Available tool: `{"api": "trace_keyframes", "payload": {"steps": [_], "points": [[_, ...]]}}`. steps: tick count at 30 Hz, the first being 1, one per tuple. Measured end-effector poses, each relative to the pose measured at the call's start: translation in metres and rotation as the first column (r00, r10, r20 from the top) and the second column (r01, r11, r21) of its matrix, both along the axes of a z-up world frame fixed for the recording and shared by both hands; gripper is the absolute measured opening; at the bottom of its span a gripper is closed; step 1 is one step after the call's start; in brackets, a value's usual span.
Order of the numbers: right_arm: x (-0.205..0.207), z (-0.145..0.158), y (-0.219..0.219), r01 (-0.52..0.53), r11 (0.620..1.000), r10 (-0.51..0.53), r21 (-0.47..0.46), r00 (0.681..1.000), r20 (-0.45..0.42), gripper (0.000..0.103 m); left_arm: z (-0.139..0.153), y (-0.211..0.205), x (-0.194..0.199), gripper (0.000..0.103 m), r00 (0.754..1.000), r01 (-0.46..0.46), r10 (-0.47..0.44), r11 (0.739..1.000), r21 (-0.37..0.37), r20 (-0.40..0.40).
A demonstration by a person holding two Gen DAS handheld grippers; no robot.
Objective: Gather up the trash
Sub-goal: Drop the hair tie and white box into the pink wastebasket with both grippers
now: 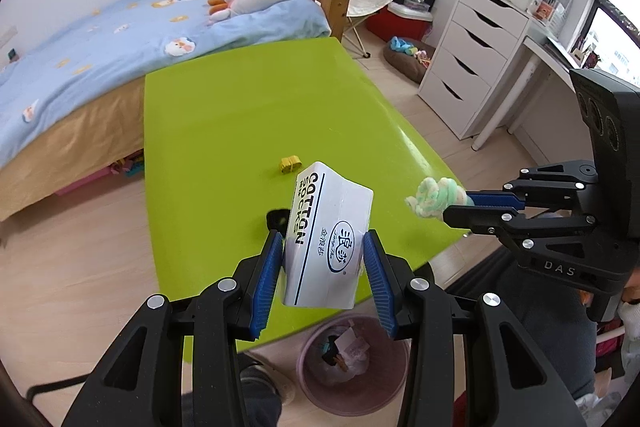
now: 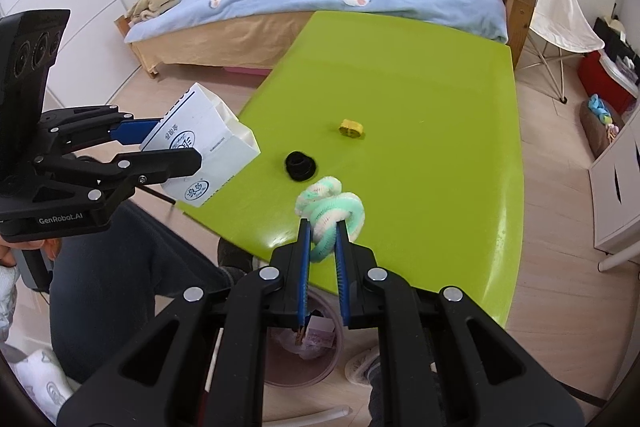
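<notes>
Left claw (image 1: 323, 259) is clamped on a white cotton-socks box (image 1: 328, 239), blue pads pressing its two broad faces, the box's long axis running up and away toward twelve o'clock. Straight below it, at six o'clock past the near edge of the green bench (image 1: 240, 115), sits the pink trash bin (image 1: 352, 363) on the floor, already holding some scraps. That's the relation that counts: the box hangs almost directly over the bin mouth, so the left claw looks nearer to a drop.

Over to the right claw (image 2: 322, 239): pinched tight on a knotted green-and-white fuzzy rope (image 2: 332, 207), which bulges out above the fingertips at twelve. The same bin (image 2: 280, 367) peeks out beneath this claw too, at six o'clock, partly hidden by the fingers.

Out on the bench, two pieces are left: a black hair tie (image 2: 300, 165) at about eleven from the right claw, and a small yellow lump (image 2: 351, 129) beyond it at twelve. Both lie well apart from either claw.
</notes>
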State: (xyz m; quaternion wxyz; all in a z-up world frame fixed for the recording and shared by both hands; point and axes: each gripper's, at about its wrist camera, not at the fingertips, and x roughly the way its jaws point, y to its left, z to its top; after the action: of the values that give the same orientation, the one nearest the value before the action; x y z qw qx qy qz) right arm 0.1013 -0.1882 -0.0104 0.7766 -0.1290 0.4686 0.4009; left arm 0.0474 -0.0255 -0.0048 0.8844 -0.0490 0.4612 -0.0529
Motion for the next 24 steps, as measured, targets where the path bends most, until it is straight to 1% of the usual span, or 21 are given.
{"api": "trace_keyframes", "payload": {"steps": [7, 16, 24], "points": [[-0.031, 0.001, -0.011, -0.030, 1.000, 0.030, -0.002, 1.000, -0.001, 0.011, -0.002, -0.007, -0.031, 0.042, 1.000, -0.015, 0.015, 1.000, -0.014, 0.005], [-0.065, -0.010, -0.030, -0.053, 0.999, 0.053, 0.002, 0.997, -0.058, 0.011, -0.011, -0.013, -0.066, 0.042, 0.999, -0.035, 0.035, 0.999, -0.035, -0.008], [-0.088, -0.025, -0.034, -0.084, 0.996, 0.084, 0.010, 0.989, -0.123, 0.011, -0.017, -0.012, -0.092, 0.042, 0.998, -0.057, 0.056, 0.996, -0.068, -0.018]]}}
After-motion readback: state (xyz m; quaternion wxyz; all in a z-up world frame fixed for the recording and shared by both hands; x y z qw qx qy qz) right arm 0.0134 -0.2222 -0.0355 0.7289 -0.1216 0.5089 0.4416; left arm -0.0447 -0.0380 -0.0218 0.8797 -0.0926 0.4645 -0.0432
